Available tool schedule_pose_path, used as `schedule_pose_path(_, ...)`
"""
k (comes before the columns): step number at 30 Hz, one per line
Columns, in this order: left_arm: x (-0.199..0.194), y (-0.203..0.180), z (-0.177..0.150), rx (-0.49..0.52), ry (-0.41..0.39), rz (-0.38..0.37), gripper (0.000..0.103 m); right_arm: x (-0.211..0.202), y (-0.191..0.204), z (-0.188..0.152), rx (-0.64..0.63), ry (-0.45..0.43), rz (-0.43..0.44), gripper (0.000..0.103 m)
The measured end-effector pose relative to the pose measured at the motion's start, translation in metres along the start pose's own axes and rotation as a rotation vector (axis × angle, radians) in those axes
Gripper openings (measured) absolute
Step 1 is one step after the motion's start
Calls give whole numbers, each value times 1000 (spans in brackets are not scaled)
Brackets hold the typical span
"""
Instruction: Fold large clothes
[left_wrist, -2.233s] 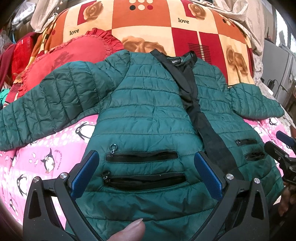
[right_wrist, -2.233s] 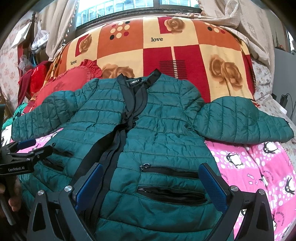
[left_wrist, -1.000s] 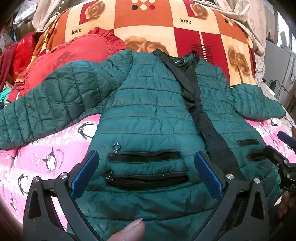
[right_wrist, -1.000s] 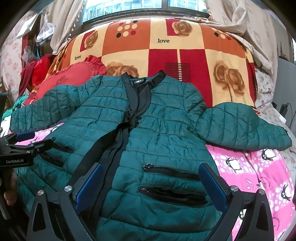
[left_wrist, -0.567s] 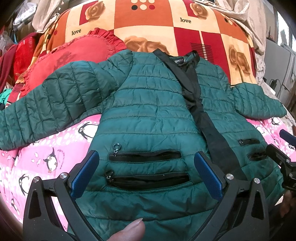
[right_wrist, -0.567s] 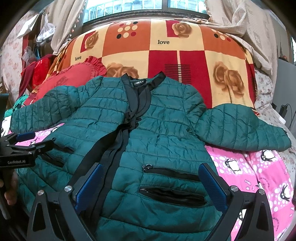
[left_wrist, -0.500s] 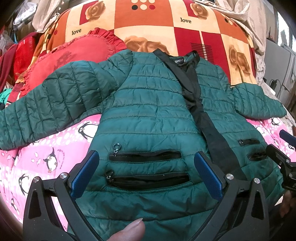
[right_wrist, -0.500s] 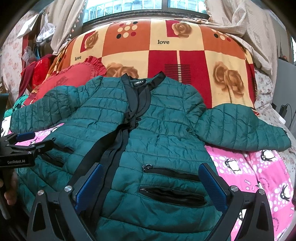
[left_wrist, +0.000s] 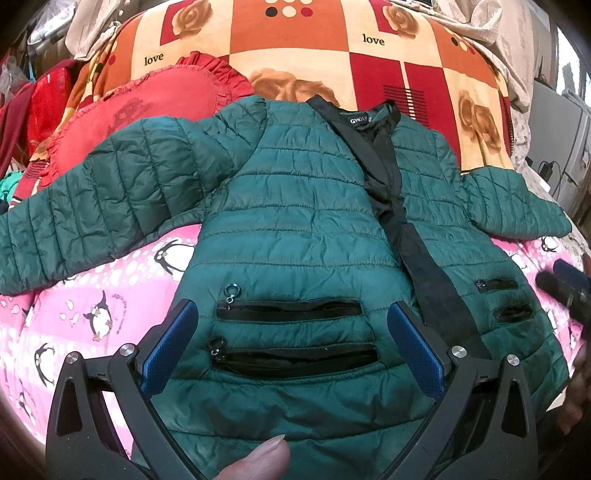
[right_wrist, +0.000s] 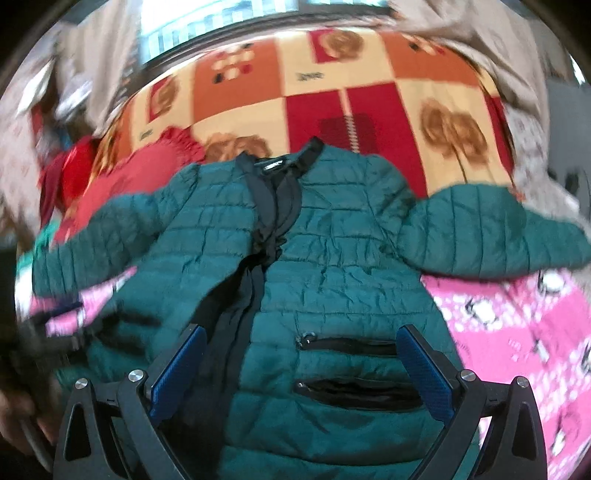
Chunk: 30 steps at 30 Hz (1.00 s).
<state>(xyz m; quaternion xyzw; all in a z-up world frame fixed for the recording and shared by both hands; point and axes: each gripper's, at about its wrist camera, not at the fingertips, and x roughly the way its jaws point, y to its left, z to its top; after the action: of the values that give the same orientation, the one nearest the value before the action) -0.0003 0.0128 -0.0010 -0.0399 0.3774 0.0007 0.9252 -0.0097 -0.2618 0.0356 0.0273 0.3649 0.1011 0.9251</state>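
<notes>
A dark green quilted jacket (left_wrist: 295, 221) with a black front placket lies face up and spread on the bed, both sleeves out to the sides. It also shows in the right wrist view (right_wrist: 332, 258), blurred. My left gripper (left_wrist: 291, 347) is open and empty, over the jacket's lower left front by the two zip pockets. My right gripper (right_wrist: 303, 369) is open and empty, over the lower right front. The right gripper also shows blurred at the right edge of the left wrist view (left_wrist: 565, 288).
A pink penguin-print sheet (left_wrist: 92, 302) covers the bed under the jacket. A red frilled cushion (left_wrist: 147, 107) and an orange-red checked "love" blanket (left_wrist: 295, 40) lie behind the collar. Red clothes (left_wrist: 37, 107) pile at far left.
The right wrist view has gone blurred and the jacket sits lower and smaller in it: my right gripper is moving, tilting up or pulling back. The left gripper has barely moved.
</notes>
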Motion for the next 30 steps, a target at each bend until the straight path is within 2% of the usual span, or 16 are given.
schedule_pose_path(2,1,0,0,1,4,3,103,8,-6,15,127,41,-15,102)
schedule_pose_path(5,3,0,0,-2,9,7,103,18,-8,36,208,35,72,102)
schedule_pose_path(7,3,0,0,-4,9,5,103,24,-3,44,153,-9,99,102)
schedule_pose_path(9,0,1,1,-12,-4,-2,103,31,5,41,3,-66,6,102)
schedule_pose_path(11,-10,4,3,-29,-84,-17,103,35,7,25,-89,-130,-88,102)
schedule_pose_path(12,-16,5,3,-32,-128,-18,103,38,3,17,-75,-136,-122,102)
schedule_pose_path(13,-24,5,3,-29,-200,-6,103,41,-3,18,-30,-108,-123,102)
schedule_pose_path(14,-27,5,5,-27,-229,2,103,42,-9,23,24,-78,-70,102)
schedule_pose_path(15,-27,4,7,-22,-239,12,103,40,-13,25,51,-95,-16,102)
schedule_pose_path(17,-15,3,21,-11,-191,12,103,40,-20,24,74,-116,-45,102)
schedule_pose_path(20,26,0,44,2,-19,52,103,53,-31,24,108,-70,-32,102)
schedule_pose_path(21,39,1,47,4,10,63,103,57,-31,24,107,-57,-36,102)
schedule_pose_path(23,73,5,45,-16,115,122,103,62,-29,22,90,-25,-49,102)
schedule_pose_path(26,103,16,24,-78,222,123,103,69,-26,16,68,21,-24,102)
schedule_pose_path(27,108,17,21,-93,250,125,103,75,-22,15,53,46,-38,102)
schedule_pose_path(30,107,17,17,-90,245,124,103,97,-18,10,37,149,-47,102)
